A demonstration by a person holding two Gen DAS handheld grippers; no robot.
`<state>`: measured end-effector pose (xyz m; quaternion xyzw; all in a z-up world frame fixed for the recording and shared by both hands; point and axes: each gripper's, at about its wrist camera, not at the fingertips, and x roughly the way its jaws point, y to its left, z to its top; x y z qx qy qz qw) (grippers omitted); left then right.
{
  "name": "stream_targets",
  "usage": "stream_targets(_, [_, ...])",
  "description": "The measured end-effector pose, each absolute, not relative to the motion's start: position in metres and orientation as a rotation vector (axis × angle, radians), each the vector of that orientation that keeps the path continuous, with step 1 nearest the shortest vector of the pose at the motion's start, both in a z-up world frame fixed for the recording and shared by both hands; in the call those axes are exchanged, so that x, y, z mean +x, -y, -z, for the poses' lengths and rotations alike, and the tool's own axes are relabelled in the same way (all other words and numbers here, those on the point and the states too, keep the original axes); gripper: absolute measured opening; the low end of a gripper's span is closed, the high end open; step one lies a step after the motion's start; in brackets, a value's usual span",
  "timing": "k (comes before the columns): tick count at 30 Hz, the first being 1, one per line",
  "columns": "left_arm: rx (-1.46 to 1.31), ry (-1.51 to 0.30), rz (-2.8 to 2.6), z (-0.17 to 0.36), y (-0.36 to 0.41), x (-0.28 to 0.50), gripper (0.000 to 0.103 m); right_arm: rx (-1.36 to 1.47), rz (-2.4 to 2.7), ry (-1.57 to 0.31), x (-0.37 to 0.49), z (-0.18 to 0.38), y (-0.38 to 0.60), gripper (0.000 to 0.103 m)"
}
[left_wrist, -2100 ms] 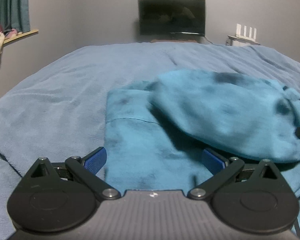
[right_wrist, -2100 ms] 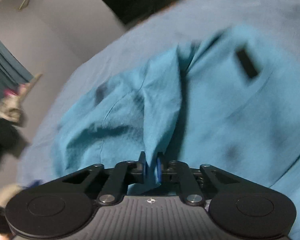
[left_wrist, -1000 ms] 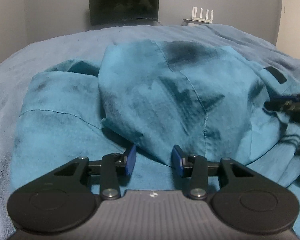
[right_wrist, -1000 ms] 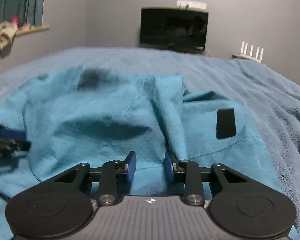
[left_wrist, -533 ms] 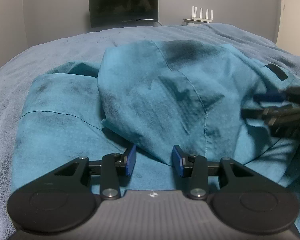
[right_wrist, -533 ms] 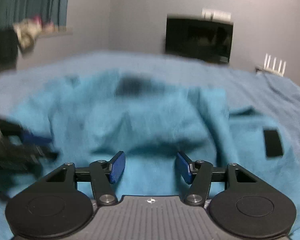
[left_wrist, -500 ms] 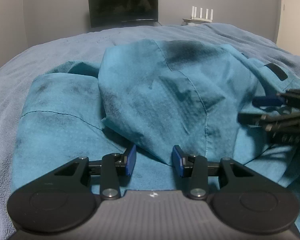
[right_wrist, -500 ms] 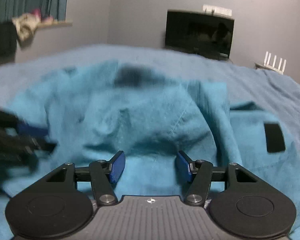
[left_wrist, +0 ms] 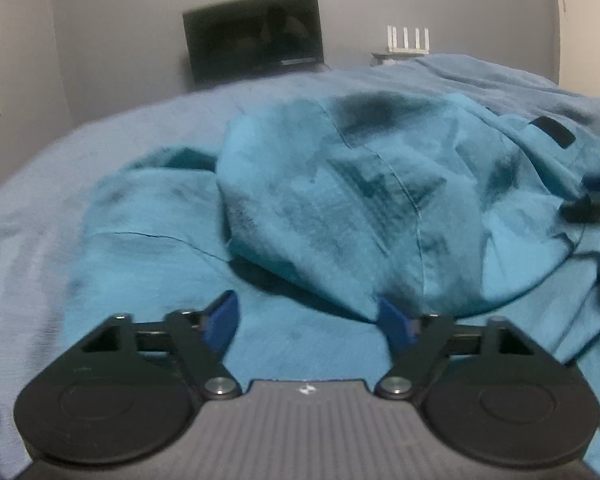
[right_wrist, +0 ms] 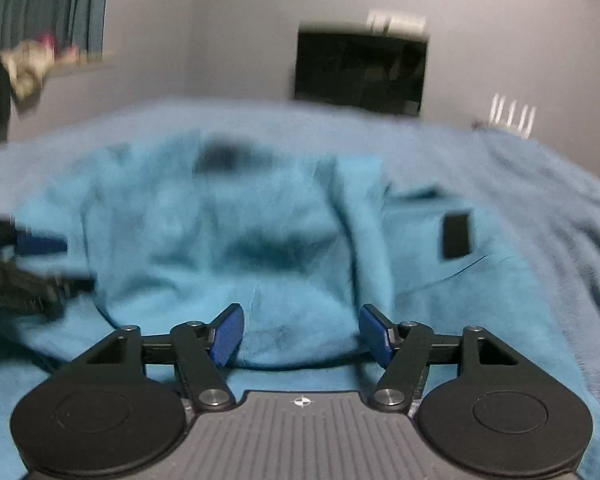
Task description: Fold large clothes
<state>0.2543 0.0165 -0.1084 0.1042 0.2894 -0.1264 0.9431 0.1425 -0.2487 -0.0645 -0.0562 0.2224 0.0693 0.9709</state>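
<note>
A large teal garment [left_wrist: 340, 208] lies on the blue bedspread [left_wrist: 60, 184], with one part folded over into a raised hump and a black label [left_wrist: 552, 132] at its right. My left gripper [left_wrist: 306, 320] is open and empty, just in front of the folded edge. My right gripper [right_wrist: 300, 332] is open and empty at the fold's near edge; the garment [right_wrist: 228, 240] and label [right_wrist: 456, 236] show there too. The right gripper's fingers [left_wrist: 596, 200] show at the left wrist view's right edge; the left gripper [right_wrist: 28, 264] shows at the right wrist view's left edge.
A dark TV [left_wrist: 256, 36] hangs on the far grey wall, with a white router [left_wrist: 406, 40] to its right. A shelf with clothes [right_wrist: 32, 64] and a teal curtain [right_wrist: 40, 4] are at the left. The bedspread [right_wrist: 560, 208] stretches to the right.
Both grippers have let go and opened wider. The left gripper has pulled back slightly from the fold; the right view is blurred with motion.
</note>
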Motion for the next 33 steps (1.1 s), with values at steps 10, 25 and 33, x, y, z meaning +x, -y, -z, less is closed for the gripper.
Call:
stream_targets(10, [0.037, -0.653, 0.166, 0.035, -0.061, 0.184, 0.091, -0.08, -0.091, -0.588, 0.126, 0.066, 0.28, 0.08])
stream_targets(25, [0.081, -0.784, 0.124, -0.052, -0.173, 0.024, 0.095, -0.099, -0.17, -0.597, -0.061, -0.065, 0.409, 0.091])
stream_targets(33, [0.117, -0.907, 0.193, -0.045, -0.201, -0.039, 0.095, -0.262, -0.242, -0.744, -0.186, -0.072, 0.453, 0.091])
